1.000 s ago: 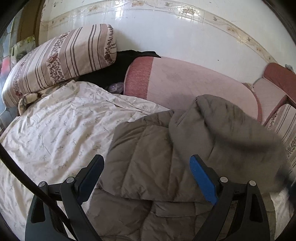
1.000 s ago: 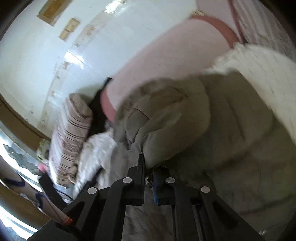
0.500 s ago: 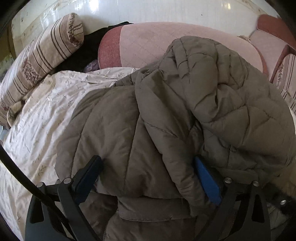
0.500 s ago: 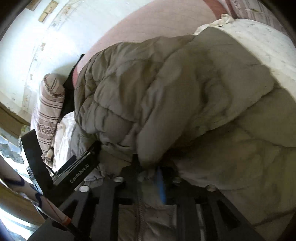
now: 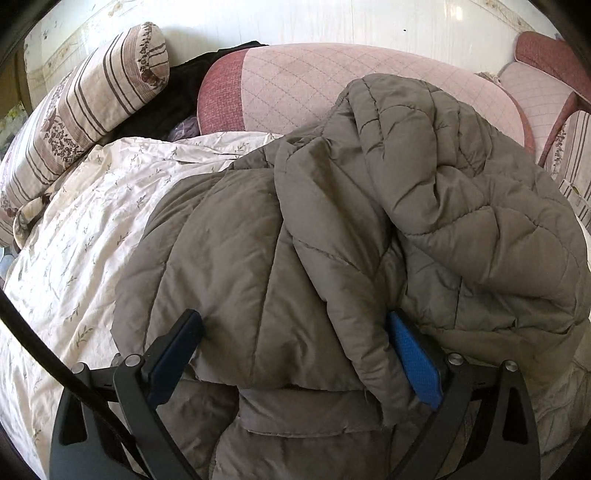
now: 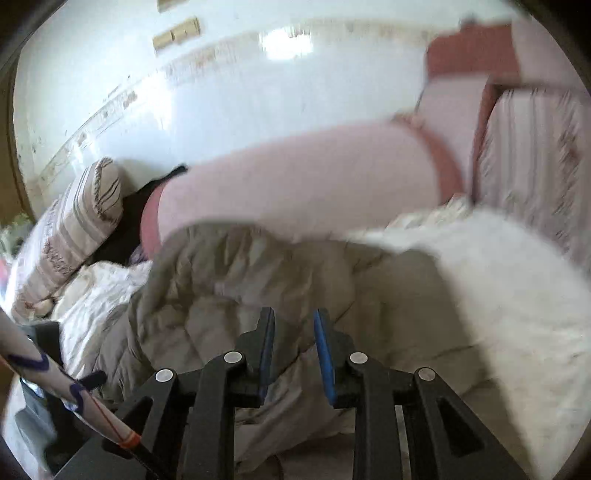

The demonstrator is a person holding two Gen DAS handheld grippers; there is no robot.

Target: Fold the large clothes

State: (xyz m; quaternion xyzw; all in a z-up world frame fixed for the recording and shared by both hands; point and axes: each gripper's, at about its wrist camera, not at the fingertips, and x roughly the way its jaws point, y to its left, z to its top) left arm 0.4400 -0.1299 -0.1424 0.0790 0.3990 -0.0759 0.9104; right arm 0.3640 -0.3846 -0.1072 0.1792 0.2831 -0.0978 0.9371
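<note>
Since a second ago, you have swung the far half of the grey quilted puffer jacket (image 5: 332,236) over onto the near half, and your right claw (image 6: 293,332) has let go of the fabric it was pinching; its jaws have just been opening to a narrow gap, and nothing sits between the blue pads now. That view is smeared with motion blur, so fine detail there is hard to read.

Your left claw (image 5: 295,336) stands wide, the doubled-over jacket bulging up between its two fingers. One blue pad (image 5: 417,362) lies just beside a fold of the jacket, but you are not squeezing it; the other finger is at the jacket's left edge.

You have the jacket lying on the bed, on a cream floral bedsheet (image 5: 81,236), with its folded-over part heaped toward the right. Behind it a long pink quilted cushion (image 5: 332,85) runs along the white wall (image 5: 332,22). A striped bolster pillow (image 5: 92,99) leans at the far left, with dark clothing (image 5: 177,96) wedged between it and the pink cushion.

In your right view, a white sleeve with purple markings (image 6: 44,376) crosses the lower left corner.
</note>
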